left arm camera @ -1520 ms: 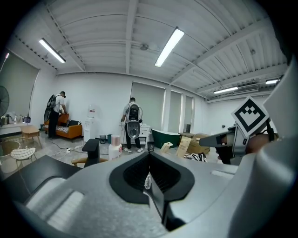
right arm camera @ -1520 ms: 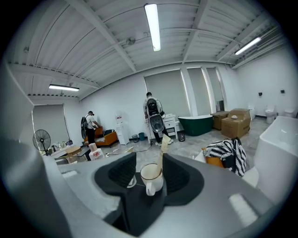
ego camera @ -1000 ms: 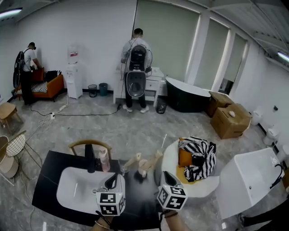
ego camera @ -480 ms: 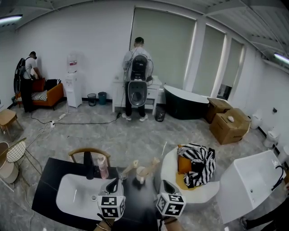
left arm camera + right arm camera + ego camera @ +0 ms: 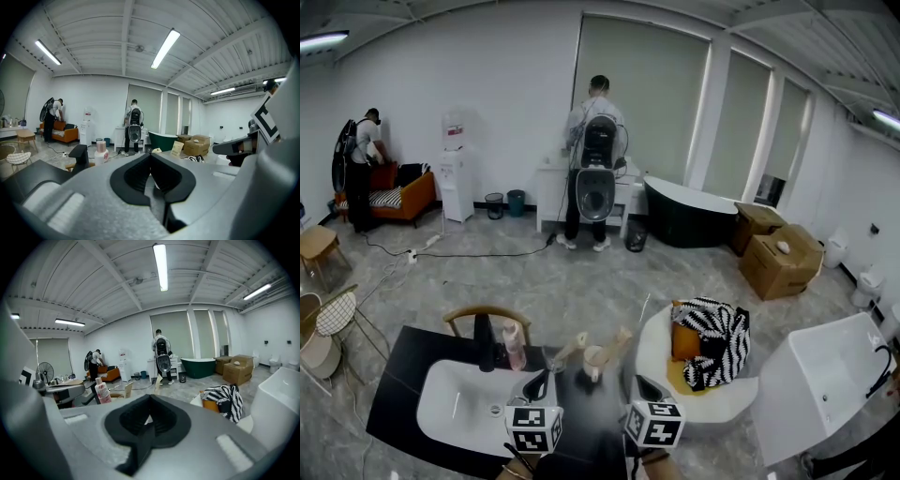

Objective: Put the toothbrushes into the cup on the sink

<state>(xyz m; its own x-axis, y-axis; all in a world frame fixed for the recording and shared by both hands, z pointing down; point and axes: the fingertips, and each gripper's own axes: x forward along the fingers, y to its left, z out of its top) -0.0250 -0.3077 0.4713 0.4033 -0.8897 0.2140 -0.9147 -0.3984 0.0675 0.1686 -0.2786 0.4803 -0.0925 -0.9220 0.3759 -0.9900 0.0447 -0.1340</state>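
Observation:
A pale cup point(image 5: 593, 359) stands on the black counter point(image 5: 405, 370) to the right of the white sink basin point(image 5: 450, 405). Two tan wooden toothbrushes stick up out of it, one leaning left point(image 5: 571, 348) and one leaning right point(image 5: 618, 340). My left gripper point(image 5: 536, 385) is near the basin's right rim, short of the cup, shut and holding nothing. My right gripper point(image 5: 644, 386) hovers to the right of the cup, also shut and holding nothing. In the left gripper view the dark pads point(image 5: 151, 157) meet; in the right gripper view the pads point(image 5: 150, 400) meet too.
A pink bottle point(image 5: 515, 344) and a black faucet point(image 5: 485, 337) stand behind the basin. A white round chair point(image 5: 698, 394) with a striped cushion point(image 5: 712, 337) is to the right, with a white tub point(image 5: 825, 370) beyond it. A wooden chair back point(image 5: 487, 314) rises behind the counter.
Both grippers, the sink and the cup sit slightly lower in the head view. The person at the far cabinet has shifted a little to the right.

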